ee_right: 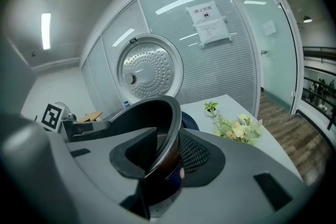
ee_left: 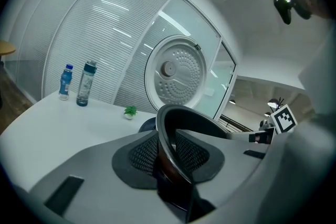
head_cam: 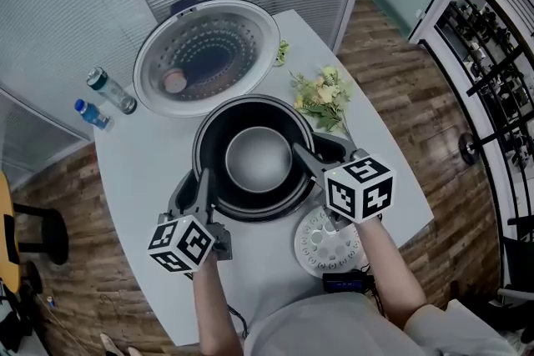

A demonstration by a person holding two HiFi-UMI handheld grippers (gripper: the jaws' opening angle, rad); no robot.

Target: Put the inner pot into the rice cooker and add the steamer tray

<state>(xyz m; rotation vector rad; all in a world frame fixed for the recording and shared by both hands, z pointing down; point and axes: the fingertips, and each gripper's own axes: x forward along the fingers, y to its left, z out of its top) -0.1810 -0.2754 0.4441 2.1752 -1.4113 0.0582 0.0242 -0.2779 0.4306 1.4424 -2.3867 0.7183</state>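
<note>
A: In the head view, where is the black round metal inner pot [head_cam: 254,158]?
B: It sits in the dark rice cooker [head_cam: 335,147], nearer than its open white lid [head_cam: 209,54]. The white perforated steamer tray [head_cam: 321,248] lies on the white table [head_cam: 133,171], near right.
A: And the grips?
B: Only the gripper views tell. The left gripper [head_cam: 203,179] has its pads [ee_left: 139,157] tight on the pot's rim. The right gripper [head_cam: 302,156] straddles the rim slack, with a gap on the inner side.
</note>
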